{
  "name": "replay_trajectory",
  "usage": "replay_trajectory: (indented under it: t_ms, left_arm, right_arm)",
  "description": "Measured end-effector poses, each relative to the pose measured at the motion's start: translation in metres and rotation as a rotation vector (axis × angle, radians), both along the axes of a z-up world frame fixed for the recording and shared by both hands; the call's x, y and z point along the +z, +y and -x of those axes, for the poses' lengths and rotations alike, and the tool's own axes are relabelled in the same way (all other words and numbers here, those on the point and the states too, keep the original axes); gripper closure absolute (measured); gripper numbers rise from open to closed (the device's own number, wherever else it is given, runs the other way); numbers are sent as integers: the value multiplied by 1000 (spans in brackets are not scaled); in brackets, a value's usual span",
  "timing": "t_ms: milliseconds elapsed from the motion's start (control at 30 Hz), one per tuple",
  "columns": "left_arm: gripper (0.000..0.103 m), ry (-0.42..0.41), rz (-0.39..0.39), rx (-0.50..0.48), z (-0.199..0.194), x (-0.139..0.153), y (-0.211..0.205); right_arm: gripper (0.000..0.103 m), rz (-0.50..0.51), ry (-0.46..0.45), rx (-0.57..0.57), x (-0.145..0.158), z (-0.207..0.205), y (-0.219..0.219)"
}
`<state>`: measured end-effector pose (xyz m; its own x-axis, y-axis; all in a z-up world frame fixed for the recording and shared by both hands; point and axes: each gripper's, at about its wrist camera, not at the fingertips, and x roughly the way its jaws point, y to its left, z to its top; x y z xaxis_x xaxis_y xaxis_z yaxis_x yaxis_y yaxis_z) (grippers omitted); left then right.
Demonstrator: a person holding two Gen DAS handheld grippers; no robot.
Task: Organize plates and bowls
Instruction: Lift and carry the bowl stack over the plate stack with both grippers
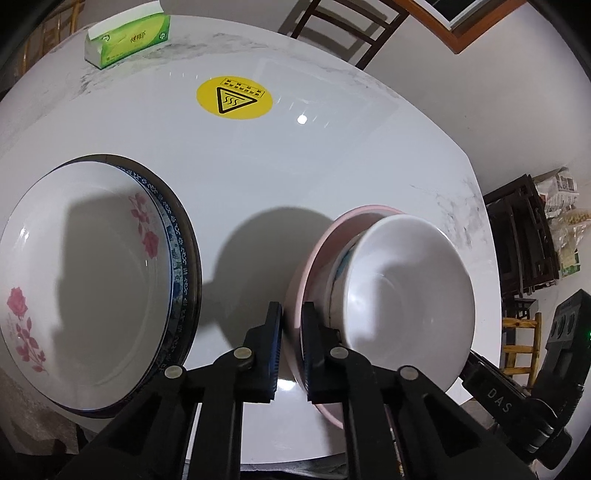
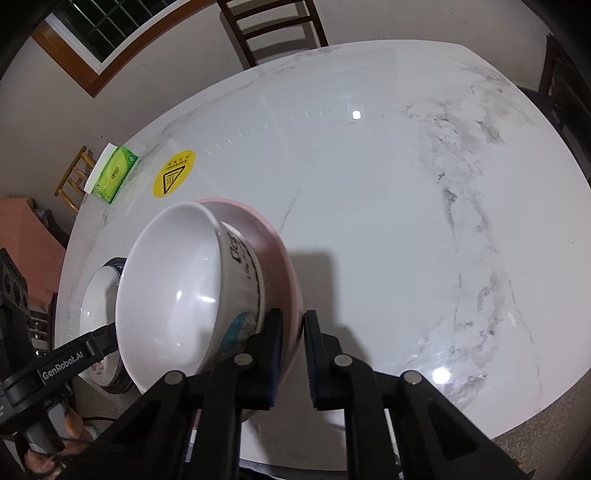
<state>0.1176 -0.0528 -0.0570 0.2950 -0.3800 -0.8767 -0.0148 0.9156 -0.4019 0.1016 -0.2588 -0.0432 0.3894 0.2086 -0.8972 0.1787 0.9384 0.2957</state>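
Observation:
A white bowl [image 1: 406, 288] with printed sides sits nested inside a pink bowl [image 1: 314, 258]; they also show in the right wrist view as white bowl [image 2: 173, 291] and pink bowl [image 2: 275, 258]. My left gripper [image 1: 291, 332] is shut on the pink bowl's left rim. My right gripper [image 2: 293, 332] is shut on the pink bowl's right rim. A stack of plates, topped by a white plate with red roses [image 1: 85, 280], lies left on the white marble table [image 1: 295, 166]; it also shows in the right wrist view [image 2: 98, 295].
A green tissue box [image 1: 129, 37] sits at the table's far left edge, a yellow warning sticker [image 1: 234, 98] near the middle. Dark wooden chairs [image 2: 273, 26] stand beyond the table. Shelving with bags [image 1: 535, 243] is to the right.

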Motion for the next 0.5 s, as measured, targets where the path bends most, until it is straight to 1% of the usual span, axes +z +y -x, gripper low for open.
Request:
replay_trajectory:
  t_ms: [100,367,500]
  left_arm:
    - [96,4,14,7,0,0,2]
    - [96,-5,3,3,0,0,3]
    - [96,-23,-7,0,1,5,3]
  right_arm:
    - [91,-17,-1,-11,-1,0,-2]
    - [91,-19,-9,-16,-2,1,-2]
    - [92,-22,-4,-18,-3,2,-2]
